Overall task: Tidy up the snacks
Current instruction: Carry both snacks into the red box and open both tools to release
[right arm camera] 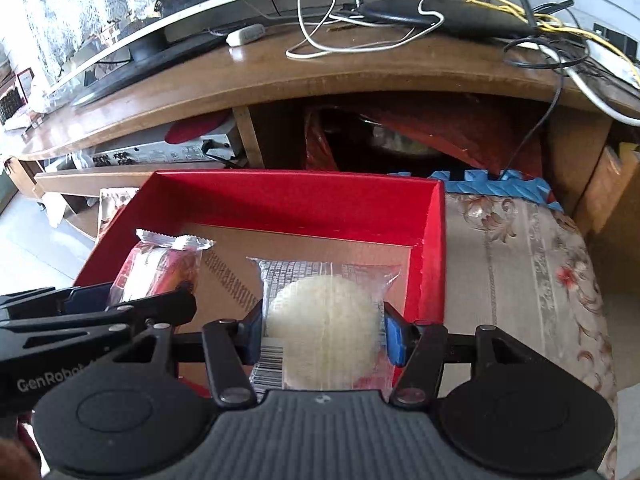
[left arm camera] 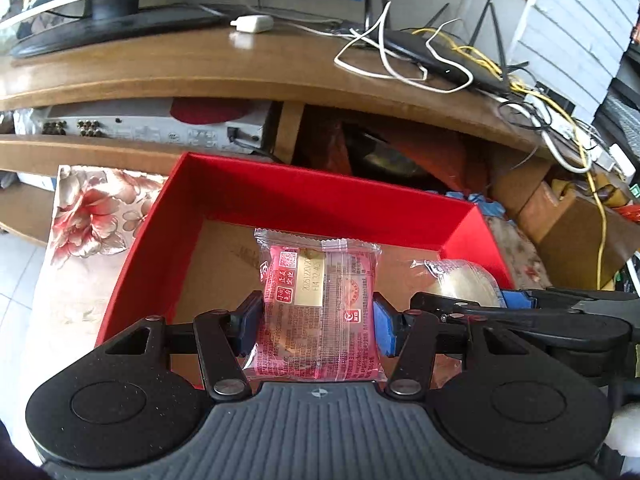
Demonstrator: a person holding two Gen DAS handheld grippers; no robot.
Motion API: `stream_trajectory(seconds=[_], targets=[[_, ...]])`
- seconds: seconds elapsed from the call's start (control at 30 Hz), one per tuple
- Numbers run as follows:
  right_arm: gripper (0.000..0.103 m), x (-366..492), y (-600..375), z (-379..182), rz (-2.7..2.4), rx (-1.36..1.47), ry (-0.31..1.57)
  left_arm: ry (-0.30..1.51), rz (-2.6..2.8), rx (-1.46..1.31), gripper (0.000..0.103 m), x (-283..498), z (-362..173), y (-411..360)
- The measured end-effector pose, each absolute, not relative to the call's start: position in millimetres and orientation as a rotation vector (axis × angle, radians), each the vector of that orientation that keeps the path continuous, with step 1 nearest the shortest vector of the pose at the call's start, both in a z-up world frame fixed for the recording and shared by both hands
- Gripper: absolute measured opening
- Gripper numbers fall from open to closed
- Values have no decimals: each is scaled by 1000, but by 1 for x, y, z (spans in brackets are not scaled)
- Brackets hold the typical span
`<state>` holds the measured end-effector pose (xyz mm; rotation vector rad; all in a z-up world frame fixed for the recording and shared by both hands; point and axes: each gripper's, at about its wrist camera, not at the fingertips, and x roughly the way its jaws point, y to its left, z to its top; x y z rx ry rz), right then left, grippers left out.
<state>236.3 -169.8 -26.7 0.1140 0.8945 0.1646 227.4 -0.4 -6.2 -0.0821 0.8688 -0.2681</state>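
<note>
A red box with a cardboard floor lies open ahead; it also shows in the right wrist view. My left gripper is shut on a pink-printed snack packet and holds it over the box's near side. My right gripper is shut on a clear packet with a round pale cake, over the box's right part. Each held packet shows in the other view: the pale cake at right, the pink packet at left.
The box rests on a floral cloth. Behind it stands a wooden TV stand with a monitor base, a router and tangled cables. A silver audio unit sits on its lower shelf. Blue foam matting lies behind the box.
</note>
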Motion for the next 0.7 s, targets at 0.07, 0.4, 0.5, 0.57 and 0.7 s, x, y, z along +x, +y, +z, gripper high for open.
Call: stream_trajectory(seconds=[0.07,0.4,0.5,0.57,0.7], targets=[[48,241,-167,-31,169,102,893,873,-258,-72,62,230,-10,0],[49,254,-154,-46,168,1,871,902,-206,-33,64,240,-27,2],[50,255,-153,-48,177,-17,866,902,-189,-20,68,240,-27,2],[50,255,-153,-48,176,-19,863,905,-183,-27,71,241,-27,3],[50,254,-155,-44,175,-9,858,895,-182,-32,76,239,-23,4]])
